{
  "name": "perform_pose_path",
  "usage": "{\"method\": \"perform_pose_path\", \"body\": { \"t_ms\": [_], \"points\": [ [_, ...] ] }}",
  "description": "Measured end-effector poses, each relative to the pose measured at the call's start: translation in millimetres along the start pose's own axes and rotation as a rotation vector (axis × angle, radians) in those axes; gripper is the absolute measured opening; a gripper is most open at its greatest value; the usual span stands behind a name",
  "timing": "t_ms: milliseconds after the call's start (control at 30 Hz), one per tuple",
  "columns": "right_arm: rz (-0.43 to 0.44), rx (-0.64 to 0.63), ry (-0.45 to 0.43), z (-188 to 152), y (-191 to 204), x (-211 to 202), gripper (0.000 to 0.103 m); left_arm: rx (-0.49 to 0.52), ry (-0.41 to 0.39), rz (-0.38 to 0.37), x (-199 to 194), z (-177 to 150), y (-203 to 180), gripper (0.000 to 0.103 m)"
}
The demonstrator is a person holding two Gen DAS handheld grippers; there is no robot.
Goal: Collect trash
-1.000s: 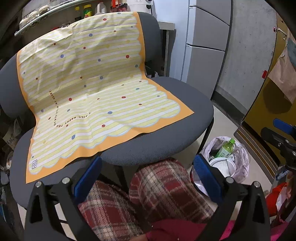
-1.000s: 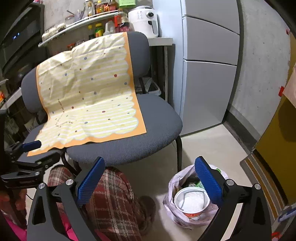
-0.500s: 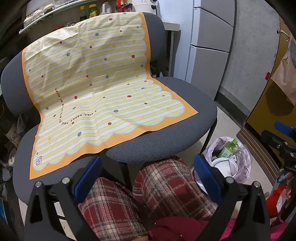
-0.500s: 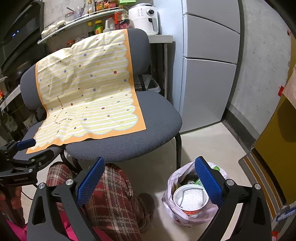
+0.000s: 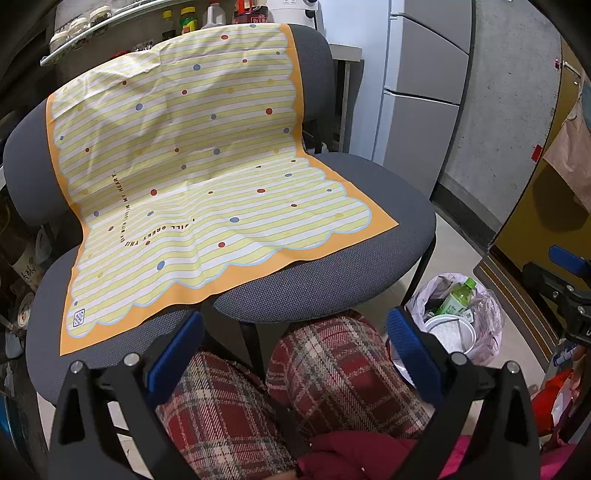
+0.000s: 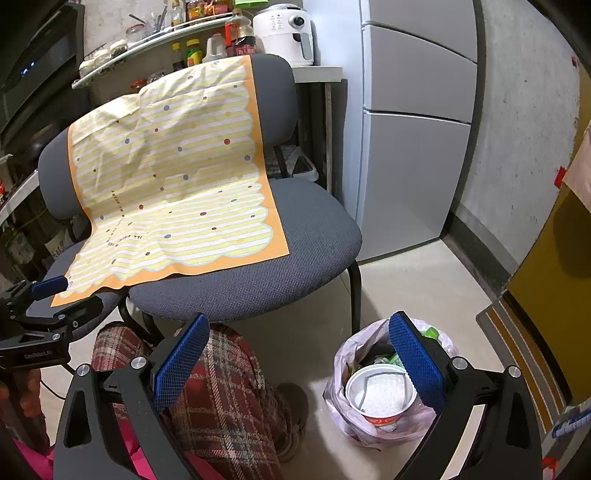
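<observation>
A translucent trash bag (image 6: 373,417) stands on the floor to the right of the chairs. It holds a white noodle cup (image 6: 380,395) and a green bottle (image 5: 456,297); the bag also shows in the left wrist view (image 5: 487,325). My left gripper (image 5: 293,350) is open and empty, above the person's plaid-trousered knees (image 5: 325,373). My right gripper (image 6: 299,356) is open and empty, held above the floor just left of the bag. A yellow striped dotted cloth (image 5: 192,177) lies bare over the grey chairs.
Two grey chairs (image 6: 288,266) stand side by side in front. A grey refrigerator (image 6: 413,122) stands at the right, a shelf with bottles and a white appliance (image 6: 284,33) behind. A striped mat (image 6: 517,347) lies by a yellow door.
Both grippers have pulled back and tilted up a little, so the chairs and cloth sit lower in both views. Both stay open and empty.
</observation>
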State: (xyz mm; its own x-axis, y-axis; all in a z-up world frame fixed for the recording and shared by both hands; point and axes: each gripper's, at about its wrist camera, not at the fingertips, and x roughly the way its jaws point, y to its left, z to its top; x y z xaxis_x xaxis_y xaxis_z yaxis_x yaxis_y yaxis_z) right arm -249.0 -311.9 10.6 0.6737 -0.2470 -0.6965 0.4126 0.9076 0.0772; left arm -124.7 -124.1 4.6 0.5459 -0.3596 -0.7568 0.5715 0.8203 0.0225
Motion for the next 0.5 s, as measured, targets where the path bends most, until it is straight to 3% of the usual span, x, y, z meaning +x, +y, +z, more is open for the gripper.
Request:
{"method": "perform_pose_path", "body": {
  "t_ms": [500],
  "points": [
    [0.001,0.000,0.001,-0.4,-1.7,0.8,0.097,-0.003,0.001,0.001,0.4,-0.7,1.9,0.096]
  ]
}}
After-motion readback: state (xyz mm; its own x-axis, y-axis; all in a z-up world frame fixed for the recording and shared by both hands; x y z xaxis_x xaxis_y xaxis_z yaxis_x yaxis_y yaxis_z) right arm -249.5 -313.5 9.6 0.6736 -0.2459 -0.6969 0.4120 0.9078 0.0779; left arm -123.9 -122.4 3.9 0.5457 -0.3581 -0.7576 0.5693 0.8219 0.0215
